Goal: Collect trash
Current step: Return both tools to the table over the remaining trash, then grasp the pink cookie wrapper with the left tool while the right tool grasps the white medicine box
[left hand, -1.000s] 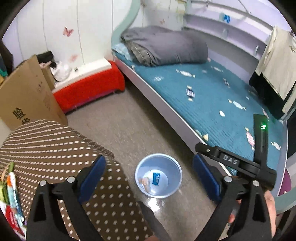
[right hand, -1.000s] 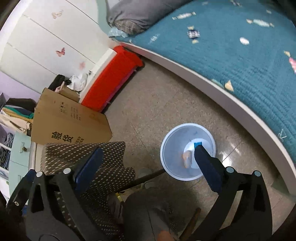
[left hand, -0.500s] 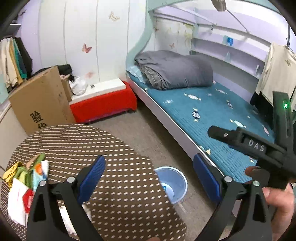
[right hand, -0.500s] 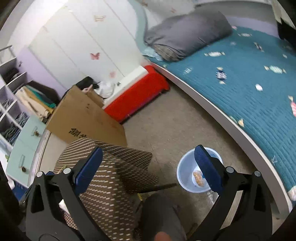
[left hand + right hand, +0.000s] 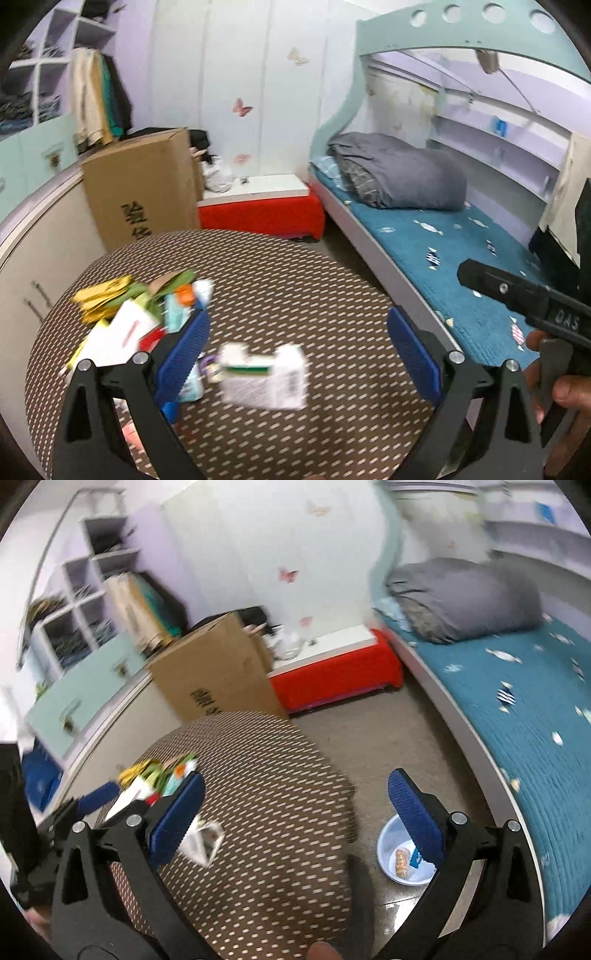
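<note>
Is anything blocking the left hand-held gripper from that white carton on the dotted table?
Nothing visible does. The left hand-held gripper is open, and the white carton lies on the dotted table between its fingers. The other litter sits off to the left, apart from the carton.

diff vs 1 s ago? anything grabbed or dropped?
Both cameras swung up from the blue bin on the floor to the dotted table. The left gripper now faces the white carton and the trash pile. Nothing grabbed or dropped: both grippers, right gripper included, stay open and empty. Bin contents look unchanged.
</note>
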A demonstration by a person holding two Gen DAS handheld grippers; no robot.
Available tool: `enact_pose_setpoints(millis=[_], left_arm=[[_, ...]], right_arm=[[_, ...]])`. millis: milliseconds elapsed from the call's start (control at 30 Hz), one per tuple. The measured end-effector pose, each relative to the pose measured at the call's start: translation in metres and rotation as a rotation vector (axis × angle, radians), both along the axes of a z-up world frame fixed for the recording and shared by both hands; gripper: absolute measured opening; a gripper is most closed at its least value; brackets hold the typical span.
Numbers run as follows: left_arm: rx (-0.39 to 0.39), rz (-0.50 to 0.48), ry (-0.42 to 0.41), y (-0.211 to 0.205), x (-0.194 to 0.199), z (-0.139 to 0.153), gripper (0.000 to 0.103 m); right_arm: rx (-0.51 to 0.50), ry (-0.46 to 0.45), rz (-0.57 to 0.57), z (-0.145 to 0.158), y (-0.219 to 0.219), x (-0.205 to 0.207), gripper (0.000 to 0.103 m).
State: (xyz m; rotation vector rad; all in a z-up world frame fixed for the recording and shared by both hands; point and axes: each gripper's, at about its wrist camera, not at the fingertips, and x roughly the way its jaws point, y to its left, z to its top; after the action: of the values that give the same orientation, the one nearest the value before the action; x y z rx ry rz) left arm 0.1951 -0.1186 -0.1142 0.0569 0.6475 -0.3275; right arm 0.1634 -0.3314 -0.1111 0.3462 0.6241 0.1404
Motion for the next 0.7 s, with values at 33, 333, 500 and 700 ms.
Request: enact_pose_setpoints(millis=[33,333,500,700], left_arm=[[0.002,0.013,-0.004,0.008,-0.002,0.0,0.094],[0.012,0.154,-0.015,0.087,-0.019,-0.016,0.094],[0.031,0.188,0.02,0.116,-0.023,-0.036,0.094],[0.03,0.187,0.058,0.131,-0.024,-0.053,0.094]], right_arm=[[-0.01,0.0,0.026,-0.001,0.008,0.002,0.097],[-0.12,0.061,0.285,-0.03,0.083,0.03,0.097],[-0.202,0.109,0.414,-0.056,0.121,0.047,0.097],[-0.249,0.141,0.552,-0.072,0.155,0.065,0.095]])
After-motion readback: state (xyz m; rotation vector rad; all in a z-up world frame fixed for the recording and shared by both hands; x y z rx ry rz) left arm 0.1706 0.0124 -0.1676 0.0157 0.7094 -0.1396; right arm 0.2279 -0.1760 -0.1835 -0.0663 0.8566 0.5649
